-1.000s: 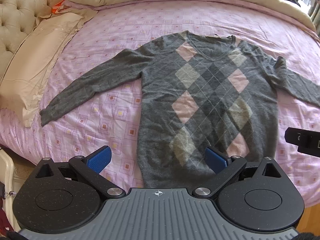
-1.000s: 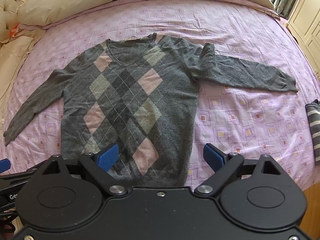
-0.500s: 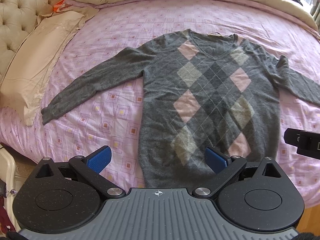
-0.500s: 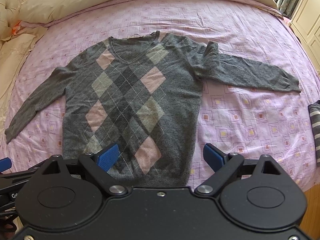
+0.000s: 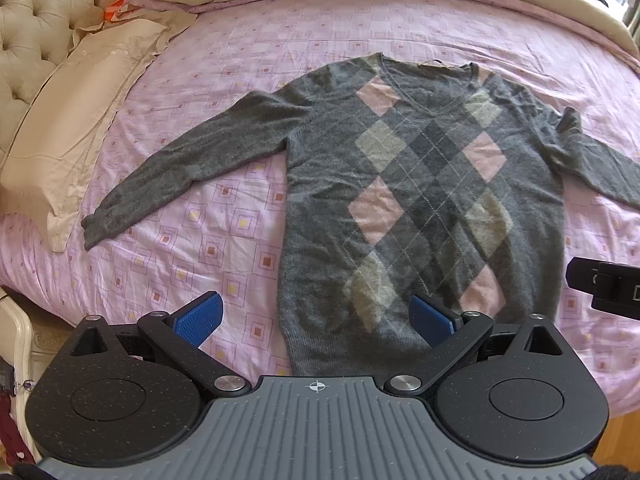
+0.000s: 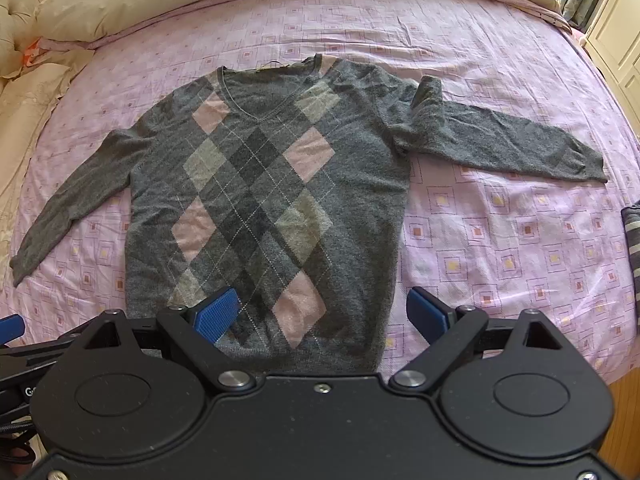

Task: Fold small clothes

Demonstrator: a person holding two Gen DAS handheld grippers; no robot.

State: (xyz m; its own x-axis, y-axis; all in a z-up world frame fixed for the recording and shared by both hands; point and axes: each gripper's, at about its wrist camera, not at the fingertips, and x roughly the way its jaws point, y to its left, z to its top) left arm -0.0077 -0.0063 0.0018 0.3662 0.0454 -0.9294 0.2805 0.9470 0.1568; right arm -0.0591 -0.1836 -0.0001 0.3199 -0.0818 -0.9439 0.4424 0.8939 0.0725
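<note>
Hand-held gripper (image 5: 316,318) spread, grey argyle sweater (image 5: 404,200) flat

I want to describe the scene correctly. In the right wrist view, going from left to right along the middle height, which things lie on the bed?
Cream pillow → grey argyle sweater → bare pink patterned bedsheet → striped grey cloth at the edge.

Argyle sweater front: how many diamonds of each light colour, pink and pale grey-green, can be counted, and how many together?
On the sweater, lying flat on the bed sheet, counted in the right wrist view:
Pink diamonds: 4
Pale grey-green diamonds: 4
Total: 8
</note>
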